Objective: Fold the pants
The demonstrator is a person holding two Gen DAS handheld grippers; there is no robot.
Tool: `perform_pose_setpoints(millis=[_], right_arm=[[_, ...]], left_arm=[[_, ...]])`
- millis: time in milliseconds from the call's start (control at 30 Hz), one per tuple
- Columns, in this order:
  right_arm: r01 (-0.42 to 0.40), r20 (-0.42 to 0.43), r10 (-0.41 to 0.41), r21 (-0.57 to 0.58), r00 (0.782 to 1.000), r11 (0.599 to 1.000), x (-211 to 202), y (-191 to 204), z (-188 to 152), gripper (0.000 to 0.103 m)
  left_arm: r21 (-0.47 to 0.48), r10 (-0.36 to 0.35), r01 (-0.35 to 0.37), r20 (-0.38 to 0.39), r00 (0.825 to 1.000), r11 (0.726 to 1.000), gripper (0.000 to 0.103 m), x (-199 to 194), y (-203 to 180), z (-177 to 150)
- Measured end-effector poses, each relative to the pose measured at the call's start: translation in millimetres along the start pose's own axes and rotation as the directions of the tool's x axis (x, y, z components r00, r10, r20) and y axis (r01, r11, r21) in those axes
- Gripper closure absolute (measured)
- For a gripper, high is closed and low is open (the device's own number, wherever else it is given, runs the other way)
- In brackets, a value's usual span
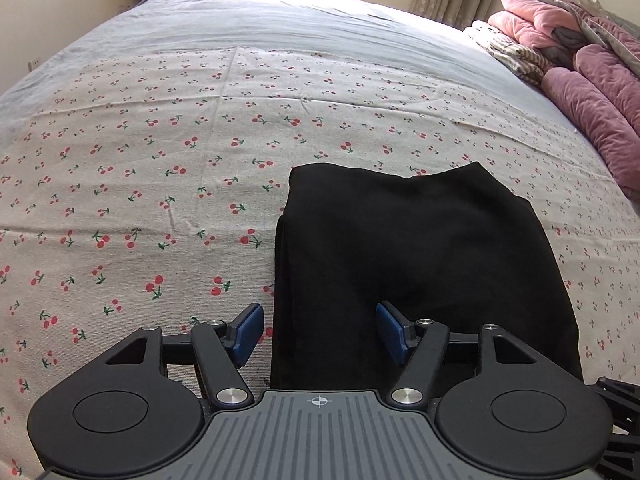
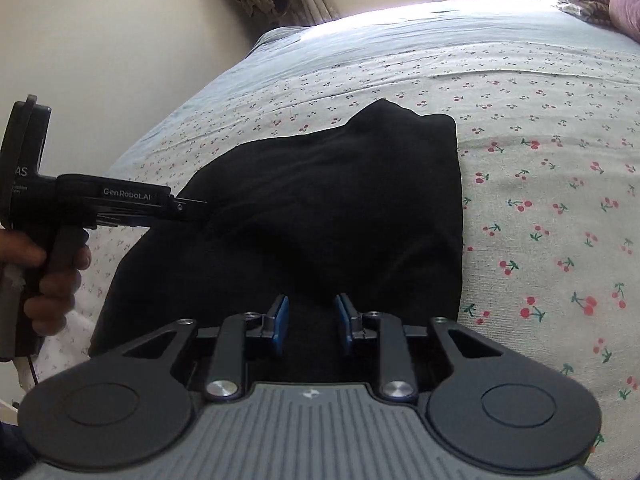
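On the bed (image 1: 160, 160), spread with a cherry-print sheet, the black pants (image 1: 420, 260) lie folded into a compact, roughly rectangular bundle near the front edge.

Left gripper (image 1: 320, 330): jaws released, standing wide. One blue pad hangs over the sheet, the other over the cloth, straddling the bundle's left edge; nothing is clamped between them.

Right gripper (image 2: 308, 324): jaws narrow but not clenched, with a visible gap. Black cloth lies beneath and beyond the pads; whether any fold sits between them cannot be told from this angle.

In the right wrist view, a hand (image 2: 52, 280) holds the left tool by its grip at the bundle's far left side.

Judgement of the step: the fold appears essentially complete, and what remains is tidying and withdrawal.

Procedure for doing it well:
1. Keep both sets of jaws clear of the cloth before lifting away (a snagged layer would drag the top fold open).
2. Lift straight off, not sideways across the fabric.
3. Press down the raised hump at the bundle's far edge, which sits uneven.
4. Check that the layered left edge stays aligned.
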State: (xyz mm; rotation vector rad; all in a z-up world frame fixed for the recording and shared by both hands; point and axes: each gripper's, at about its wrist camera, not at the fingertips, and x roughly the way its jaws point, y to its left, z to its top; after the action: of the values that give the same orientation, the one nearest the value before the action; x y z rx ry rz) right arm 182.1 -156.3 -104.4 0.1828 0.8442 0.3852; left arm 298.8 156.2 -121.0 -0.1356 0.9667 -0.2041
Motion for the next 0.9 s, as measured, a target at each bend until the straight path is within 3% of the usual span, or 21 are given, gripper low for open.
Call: perform_pose_setpoints(millis=[100,200,267,333,500,567,700,767,800,833,900], right_arm=[[0.009,-0.047,-0.011,-0.038,0.999,0.999,-1,4,9,0.091],[-0.059,-0.124,0.057,-0.008,0.991,0.998,-7,-16,36,0.089],[-0.053,-0.100,0.056,0.032,0.993,0.998,-19,-35,54,0.075],[-0.041,-0.085,0.047,0.068,0.995,0.997,-30,-56,64,0.055],[-0.058,-0.145,0.086,0.185,0.986,0.981,-14,-98,48,0.055],[-0.107,-0.091,0.131,0.231,0.987,0.967,-16,-102,36,0.055],[-0.155,-0.070,0.190,0.346,0.979,0.925,-6,-103,43,0.060],[-0.114,-0.084,0.148,0.319,0.985,0.941,-1,-97,47,0.073],[-0.088,-0.094,0.120,0.290,0.988,0.953,1,-93,48,0.088],[-0.084,-0.096,0.114,0.271,0.989,0.959,7,-92,51,0.095],[-0.075,-0.099,0.099,0.221,0.990,0.972,2,-85,58,0.103]], left_arm=[[-0.072,-0.001,0.000,-0.004,1.000,0.997,0.037,-1,13,2],[-0.178,-0.005,0.016,0.060,0.998,0.984,0.038,-15,34,7],[-0.237,-0.061,0.077,0.077,0.995,0.968,0.033,-20,43,7],[-0.272,-0.139,0.149,0.053,0.989,0.951,0.031,-15,45,4],[-0.209,-0.142,0.131,-0.040,0.989,0.969,0.031,4,31,-1],[-0.225,-0.199,0.184,-0.049,0.979,0.957,0.022,11,30,-5],[-0.135,-0.201,0.193,-0.051,0.978,0.972,0.022,18,19,-8],[-0.109,-0.205,0.199,-0.048,0.978,0.974,0.041,19,13,-10],[-0.120,-0.214,0.208,-0.047,0.976,0.971,0.049,20,13,-9],[-0.137,-0.234,0.226,-0.045,0.971,0.964,0.065,20,12,-9],[-0.145,-0.224,0.218,-0.031,0.974,0.965,0.074,19,7,-9]])
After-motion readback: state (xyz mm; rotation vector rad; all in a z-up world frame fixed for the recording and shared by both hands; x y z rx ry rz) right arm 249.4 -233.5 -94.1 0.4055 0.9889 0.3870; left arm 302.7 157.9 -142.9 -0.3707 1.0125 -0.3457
